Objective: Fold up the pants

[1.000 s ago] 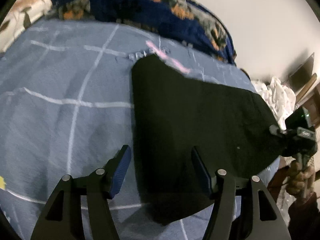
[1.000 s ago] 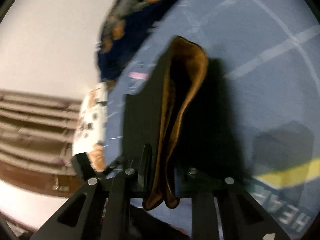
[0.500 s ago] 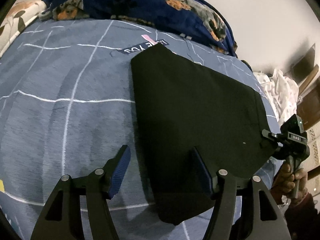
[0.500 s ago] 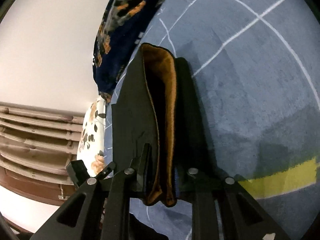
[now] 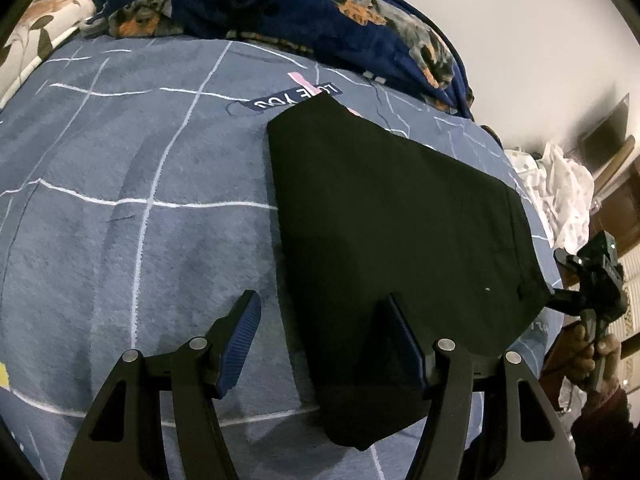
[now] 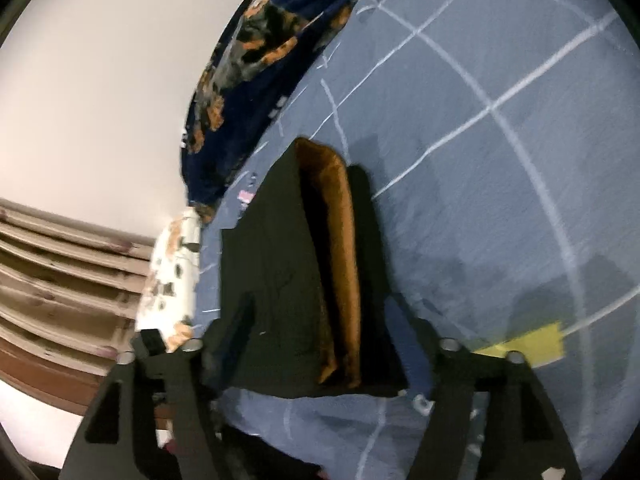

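The black pants [image 5: 392, 232] lie flat and folded on the blue bedspread [image 5: 120, 200]. My left gripper [image 5: 324, 344] is open, its fingers either side of the pants' near left edge, holding nothing. In the right wrist view the pants [image 6: 276, 288] show an open end with brown lining [image 6: 340, 264]. My right gripper [image 6: 320, 344] is open with its fingers spread either side of that end, the cloth lying loose between them. The right gripper also shows in the left wrist view [image 5: 592, 280] at the pants' right corner.
A dark blue patterned blanket [image 5: 300, 12] is heaped at the head of the bed. A floral pillow [image 5: 36, 36] lies far left. White cloth [image 5: 560, 196] and wooden furniture stand beyond the bed's right edge. A yellow patch [image 6: 528, 344] marks the bedspread.
My right gripper has opened and let go of the pants' end, which now lies on the bed. The pants have settled flatter. My left gripper has stayed open in place.
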### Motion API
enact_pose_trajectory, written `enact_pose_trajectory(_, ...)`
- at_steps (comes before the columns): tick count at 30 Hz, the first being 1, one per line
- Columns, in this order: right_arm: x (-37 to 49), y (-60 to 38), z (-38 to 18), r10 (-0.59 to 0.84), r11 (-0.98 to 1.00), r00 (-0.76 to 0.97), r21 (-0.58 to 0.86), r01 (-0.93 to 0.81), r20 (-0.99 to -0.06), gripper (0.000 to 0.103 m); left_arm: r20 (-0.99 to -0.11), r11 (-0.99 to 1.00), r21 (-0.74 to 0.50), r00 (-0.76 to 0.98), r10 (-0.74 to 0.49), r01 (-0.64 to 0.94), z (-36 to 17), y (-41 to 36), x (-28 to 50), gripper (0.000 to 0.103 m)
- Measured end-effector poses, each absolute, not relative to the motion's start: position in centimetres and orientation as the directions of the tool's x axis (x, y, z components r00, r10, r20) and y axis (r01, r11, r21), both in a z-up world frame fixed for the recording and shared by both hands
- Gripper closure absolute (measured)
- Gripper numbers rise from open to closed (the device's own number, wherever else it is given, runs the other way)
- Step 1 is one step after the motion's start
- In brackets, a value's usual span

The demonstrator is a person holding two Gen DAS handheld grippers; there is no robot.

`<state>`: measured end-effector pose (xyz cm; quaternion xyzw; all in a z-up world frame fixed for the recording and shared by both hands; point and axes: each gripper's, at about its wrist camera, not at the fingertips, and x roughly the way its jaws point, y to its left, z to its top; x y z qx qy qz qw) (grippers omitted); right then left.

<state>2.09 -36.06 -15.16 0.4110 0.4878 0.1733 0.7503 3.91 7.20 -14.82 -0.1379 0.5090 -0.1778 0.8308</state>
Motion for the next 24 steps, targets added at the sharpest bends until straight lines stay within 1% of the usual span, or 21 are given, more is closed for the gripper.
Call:
enact_pose_trajectory(2,2.9,-36.2,-15.6,0.677,0.590,0.450,0.795,0.143,-0.583,0.024,-0.801,0.899,-0.409,0.411,-0.436,0.156,-15.0,7.4,4.1,0.038)
enact_pose_trajectory(4,3.9,-35.8,-16.3,0.676,0.604,0.429,0.784,0.142,-0.599,0.024,-0.796,0.892,-0.421,0.404,-0.450,0.164,-15.2,7.6,4.3,0.038)
enact_pose_trajectory(8,5.3,-34.5,-17.5,0.707,0.595,0.405,0.797,0.101,-0.580,0.025,-0.780,0.871,-0.450,0.387,-0.491,0.199,-15.5,7.9,4.9,0.038)
enact_pose_trajectory(9,5.7,-34.1,-17.5,0.711,0.601,0.396,0.794,0.085,-0.581,0.028,-0.775,0.863,-0.459,0.382,-0.504,0.208,-15.5,8.0,5.1,0.038)
enact_pose_trajectory(10,6.1,-33.7,-17.6,0.715,0.608,0.381,0.790,0.077,-0.587,0.034,-0.770,0.855,-0.473,0.372,-0.519,0.214,-15.7,8.0,5.4,0.038)
enact_pose_trajectory(11,6.2,-33.5,-17.7,0.719,0.605,0.375,0.792,0.078,-0.586,0.038,-0.759,0.842,-0.495,0.363,-0.540,0.217,-15.8,8.1,5.7,0.038)
enact_pose_trajectory(13,6.5,-32.8,-17.8,0.743,0.587,0.358,0.808,0.058,-0.565,0.039,-0.741,0.815,-0.531,0.339,-0.580,0.233,-15.9,7.9,6.2,0.038)
enact_pose_trajectory(17,6.5,-31.4,-17.6,0.771,0.590,0.314,0.807,-0.022,-0.554,0.039,-0.710,0.768,-0.571,0.295,-0.639,0.291,-16.2,6.8,7.5,0.038)
enact_pose_trajectory(18,6.6,-31.4,-17.8,0.769,0.601,0.299,0.799,-0.033,-0.565,0.040,-0.704,0.759,-0.578,0.286,-0.649,0.299,-16.3,6.5,7.9,0.038)
enact_pose_trajectory(19,6.6,-31.4,-17.8,0.766,0.610,0.288,0.791,-0.046,-0.574,0.045,-0.697,0.751,-0.586,0.283,-0.659,0.304,-16.3,6.3,8.2,0.038)
enact_pose_trajectory(20,6.7,-31.5,-17.9,0.771,0.610,0.275,0.790,-0.063,-0.574,0.047,-0.693,0.742,-0.594,0.272,-0.668,0.310,-16.2,6.0,8.5,0.038)
enact_pose_trajectory(22,7.0,-31.8,-18.1,0.782,0.598,0.257,0.800,-0.053,-0.567,0.050,-0.696,0.741,-0.584,0.265,-0.667,0.332,-16.1,5.2,8.9,0.037)
enact_pose_trajectory(24,7.2,-32.0,-18.2,0.791,0.588,0.242,0.808,-0.048,-0.562,0.051,-0.718,0.754,-0.537,0.264,-0.644,0.377,-15.8,4.1,8.9,0.037)
